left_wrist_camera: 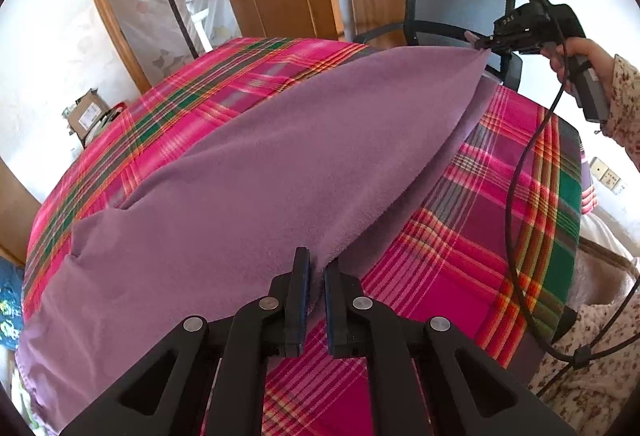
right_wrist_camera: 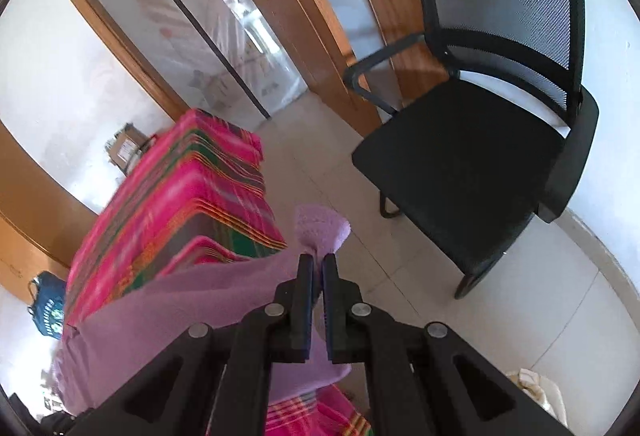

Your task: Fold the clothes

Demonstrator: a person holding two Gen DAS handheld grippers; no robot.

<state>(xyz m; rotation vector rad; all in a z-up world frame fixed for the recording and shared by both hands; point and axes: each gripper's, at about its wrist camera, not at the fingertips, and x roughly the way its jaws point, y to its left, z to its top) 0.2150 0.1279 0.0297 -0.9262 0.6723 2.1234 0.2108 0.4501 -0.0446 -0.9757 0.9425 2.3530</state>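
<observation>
While my left gripper (left_wrist_camera: 316,268) pinches the near edge of the purple cloth (left_wrist_camera: 240,163), its fingers closed on the fabric, my right gripper (right_wrist_camera: 318,268) clamps the far corner, a tuft of that cloth poking out past its fingertips.

From the left wrist I see the whole spread: the cloth lies across the pink plaid bed cover (left_wrist_camera: 460,236), its right-hand edge lifted into a taut ridge running from my left gripper up to the right gripper at the far right, where my right hand (left_wrist_camera: 588,63) in a floral sleeve holds the handle. A black cable (left_wrist_camera: 516,195) loops down from it over the right side of the cover. Beneath the raised edge a second layer of purple rests on the plaid.

Only the right wrist shows the floor beyond the bed: pale tiles (right_wrist_camera: 400,228) lie open between the bed's far corner and a black mesh chair (right_wrist_camera: 480,139), which stands well apart from the cloth. A wooden door (right_wrist_camera: 304,19) stands ajar at the far side, and a blue bag (right_wrist_camera: 48,308) sits on the floor at the left. The cloth's left portion hangs off the bed's near-left edge in the left view.
</observation>
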